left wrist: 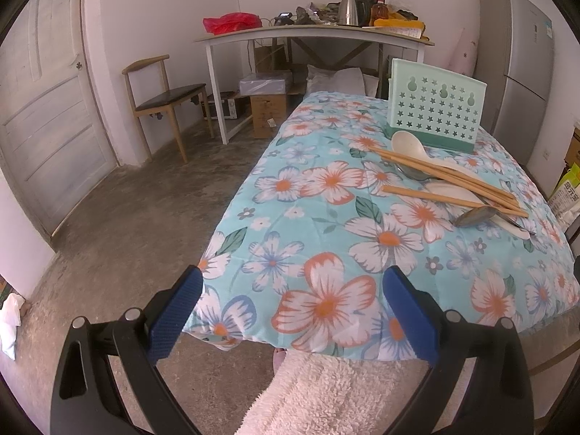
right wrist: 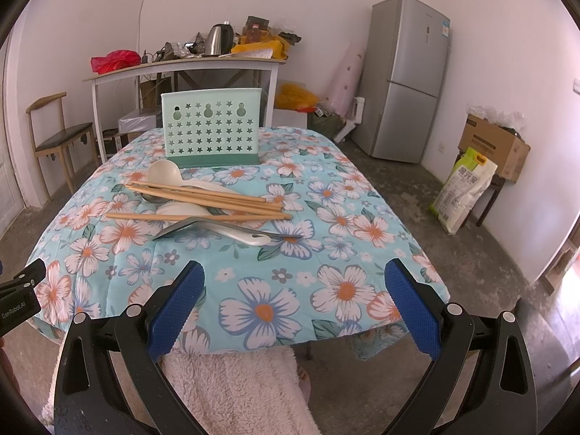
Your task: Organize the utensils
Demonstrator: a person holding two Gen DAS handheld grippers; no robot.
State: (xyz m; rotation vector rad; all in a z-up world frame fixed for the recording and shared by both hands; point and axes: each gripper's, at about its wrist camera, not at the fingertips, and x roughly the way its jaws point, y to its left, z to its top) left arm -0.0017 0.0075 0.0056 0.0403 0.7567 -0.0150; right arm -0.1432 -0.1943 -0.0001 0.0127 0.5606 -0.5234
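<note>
A mint-green utensil holder (right wrist: 211, 125) with star cut-outs stands upright at the far side of the floral-clothed table (right wrist: 362, 217); it also shows at upper right in the left wrist view as the holder (left wrist: 436, 107). In front of it lies a heap of wooden chopsticks (right wrist: 203, 195), white spoons (right wrist: 165, 172) and a metal spoon (right wrist: 188, 227); the same chopsticks (left wrist: 446, 177) and metal spoon (left wrist: 476, 214) appear in the left wrist view. My right gripper (right wrist: 294, 282) hovers open at the near table edge, short of the heap. My left gripper (left wrist: 293, 286) is open over the near left corner, holding nothing.
A white side table (right wrist: 181, 67) with a kettle and clutter stands behind, a wooden chair (left wrist: 165, 98) to the left, a grey fridge (right wrist: 406, 76) to the right. A cardboard box (right wrist: 493, 143) and a bag stand by the right wall. A fluffy pink garment (right wrist: 235, 391) lies below the grippers.
</note>
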